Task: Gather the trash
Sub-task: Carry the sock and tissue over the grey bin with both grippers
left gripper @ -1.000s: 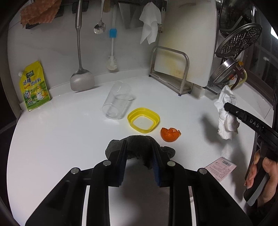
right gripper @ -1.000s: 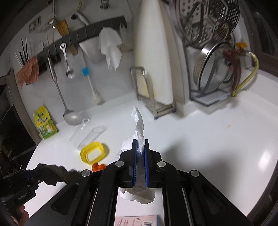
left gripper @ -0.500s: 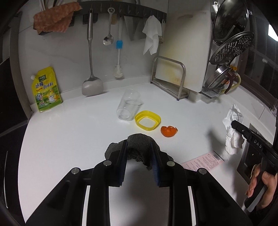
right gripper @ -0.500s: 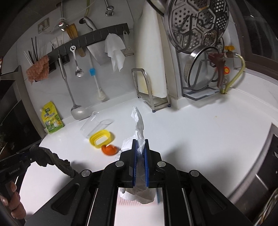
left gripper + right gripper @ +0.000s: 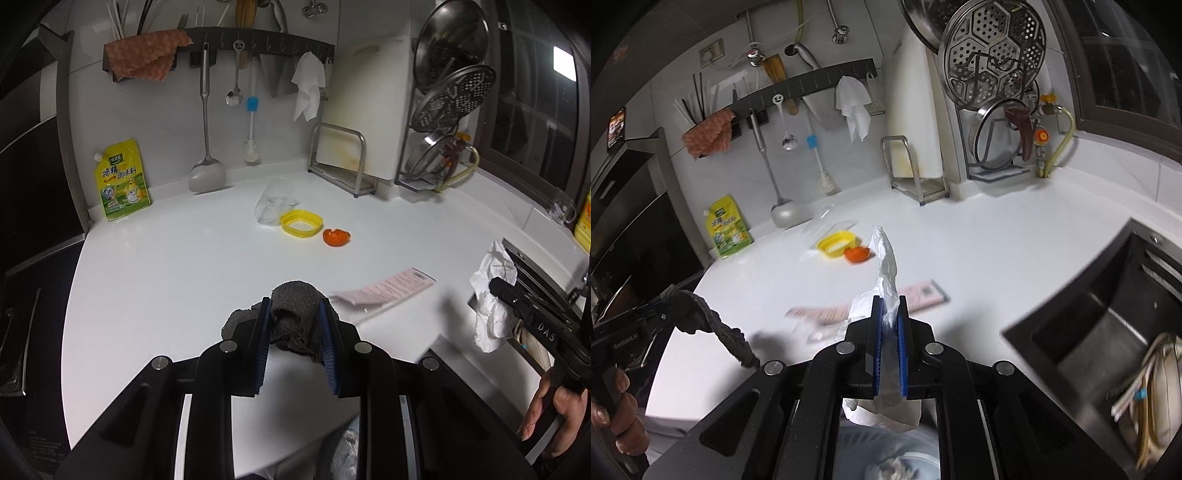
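My left gripper point(image 5: 295, 317) is shut on a dark grey rag point(image 5: 293, 321), held above the front of the white counter point(image 5: 166, 266). My right gripper point(image 5: 889, 314) is shut on a crumpled white tissue point(image 5: 886, 266); it also shows in the left wrist view point(image 5: 491, 299) at the right. The rag also hangs at the left of the right wrist view point(image 5: 713, 325). An orange peel point(image 5: 336, 237) and a pink receipt point(image 5: 391, 288) lie on the counter. A bag-lined bin point(image 5: 894, 465) shows below both grippers.
A clear cup point(image 5: 273, 203) lies on its side by a yellow lid point(image 5: 301, 223). A yellow seasoning pouch point(image 5: 122, 181) leans on the back wall. A cutting board rack point(image 5: 343, 162) and pot-lid rack point(image 5: 443, 147) stand at the back right. A dark sink point(image 5: 1115, 317) is at the right.
Both grippers have pulled back and up from the counter with the rag and the tissue still held. The counter's front edge and the bin below have come into view.
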`<state>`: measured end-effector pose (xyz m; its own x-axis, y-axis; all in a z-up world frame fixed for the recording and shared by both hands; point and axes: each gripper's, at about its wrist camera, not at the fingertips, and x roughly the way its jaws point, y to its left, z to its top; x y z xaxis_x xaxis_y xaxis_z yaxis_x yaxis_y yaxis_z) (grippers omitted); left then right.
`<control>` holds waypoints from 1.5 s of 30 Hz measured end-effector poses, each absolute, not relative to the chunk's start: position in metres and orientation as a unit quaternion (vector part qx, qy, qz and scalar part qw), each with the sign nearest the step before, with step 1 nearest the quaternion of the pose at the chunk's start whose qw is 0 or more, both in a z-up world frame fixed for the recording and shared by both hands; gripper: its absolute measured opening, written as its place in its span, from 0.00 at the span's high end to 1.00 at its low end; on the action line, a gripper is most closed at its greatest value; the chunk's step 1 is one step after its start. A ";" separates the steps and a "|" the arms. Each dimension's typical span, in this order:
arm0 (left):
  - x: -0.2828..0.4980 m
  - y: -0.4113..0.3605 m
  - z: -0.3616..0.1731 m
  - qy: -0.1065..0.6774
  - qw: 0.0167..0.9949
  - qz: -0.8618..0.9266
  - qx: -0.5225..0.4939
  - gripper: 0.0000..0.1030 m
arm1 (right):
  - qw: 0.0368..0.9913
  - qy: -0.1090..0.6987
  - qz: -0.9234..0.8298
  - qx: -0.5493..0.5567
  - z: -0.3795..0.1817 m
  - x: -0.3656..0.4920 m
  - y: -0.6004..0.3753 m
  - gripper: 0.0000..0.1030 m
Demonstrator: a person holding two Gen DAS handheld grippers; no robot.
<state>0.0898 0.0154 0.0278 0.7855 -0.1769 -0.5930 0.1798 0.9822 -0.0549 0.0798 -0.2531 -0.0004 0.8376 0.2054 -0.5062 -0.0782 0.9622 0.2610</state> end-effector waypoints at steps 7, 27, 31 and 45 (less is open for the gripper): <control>0.041 0.009 0.019 0.321 0.939 -0.120 0.016 0.76 | 0.946 0.288 0.070 0.133 -0.018 0.022 -0.240 0.93; -0.025 -0.037 -0.025 0.340 0.928 -0.143 0.053 0.76 | 0.931 0.338 0.043 0.135 -0.076 -0.066 -0.233 0.93; -0.028 -0.045 -0.037 0.351 0.923 -0.149 0.053 0.76 | 0.927 0.344 0.041 0.143 -0.086 -0.073 -0.236 0.93; -0.026 -0.055 -0.082 0.392 0.906 -0.153 0.049 0.76 | 0.913 0.375 0.042 0.156 -0.119 -0.075 -0.235 0.93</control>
